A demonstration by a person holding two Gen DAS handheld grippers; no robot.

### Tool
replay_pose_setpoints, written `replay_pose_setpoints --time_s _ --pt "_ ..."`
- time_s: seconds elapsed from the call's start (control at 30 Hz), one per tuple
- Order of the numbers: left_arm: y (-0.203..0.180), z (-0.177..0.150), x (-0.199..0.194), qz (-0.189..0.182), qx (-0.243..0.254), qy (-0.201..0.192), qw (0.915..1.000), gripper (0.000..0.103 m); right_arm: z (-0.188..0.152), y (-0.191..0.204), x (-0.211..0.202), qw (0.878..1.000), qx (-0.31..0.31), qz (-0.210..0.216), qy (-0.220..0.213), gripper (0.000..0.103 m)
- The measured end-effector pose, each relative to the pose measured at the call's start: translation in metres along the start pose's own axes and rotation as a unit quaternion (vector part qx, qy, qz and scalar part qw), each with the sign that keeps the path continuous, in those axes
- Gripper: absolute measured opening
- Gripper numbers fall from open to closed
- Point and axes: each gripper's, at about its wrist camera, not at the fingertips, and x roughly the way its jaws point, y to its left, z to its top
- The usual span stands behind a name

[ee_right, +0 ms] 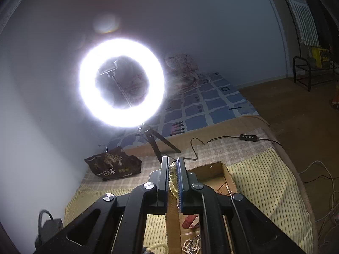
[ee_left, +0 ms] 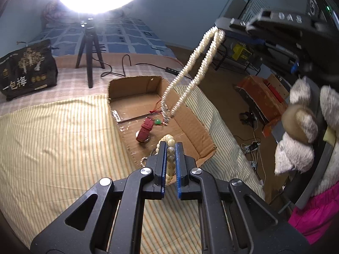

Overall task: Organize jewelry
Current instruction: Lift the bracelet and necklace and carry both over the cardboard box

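The pearl necklace [ee_left: 191, 72] is a long doubled strand of small, closely set cream beads, hanging in a narrow loop from the right gripper [ee_left: 246, 24], whose fingers are pinched together on its top. Its lower end dangles into the open cardboard box [ee_left: 190, 114] that sits on the striped bed cover [ee_left: 53, 137] near the bed's right edge. In the right wrist view the same strand [ee_right: 172, 180] shows as a short run of beads clamped between the fingers; the rest is hidden beneath the gripper body.

The left gripper [ee_left: 171, 148] has its fingers drawn close on a bracelet of larger cream beads [ee_left: 170, 154] marked with dark characters, held above the near end of the box. Whether it rests on the box floor cannot be told.

Inside the box lie a red-strapped watch [ee_left: 145, 130], a green pendant on a red cord [ee_left: 157, 122] and a small pearl piece [ee_left: 144, 160], partly cut off by the left gripper.
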Motion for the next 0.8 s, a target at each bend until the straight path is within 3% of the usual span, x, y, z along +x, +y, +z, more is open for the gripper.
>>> replay_pose_setpoints --time_s 0.5,0.8 --pt "-0.011 0.001 0.046 0.001 0.000 0.030 0.9995 0.005 0.009 -0.023 0.056 1.000 0.010 -0.001 0.012 0.004" --pt "-0.011 -0.004 0.065 0.013 0.006 0.043 0.9990 0.005 -0.010 -0.044 0.097 0.998 0.010 -0.013 0.056 0.004"
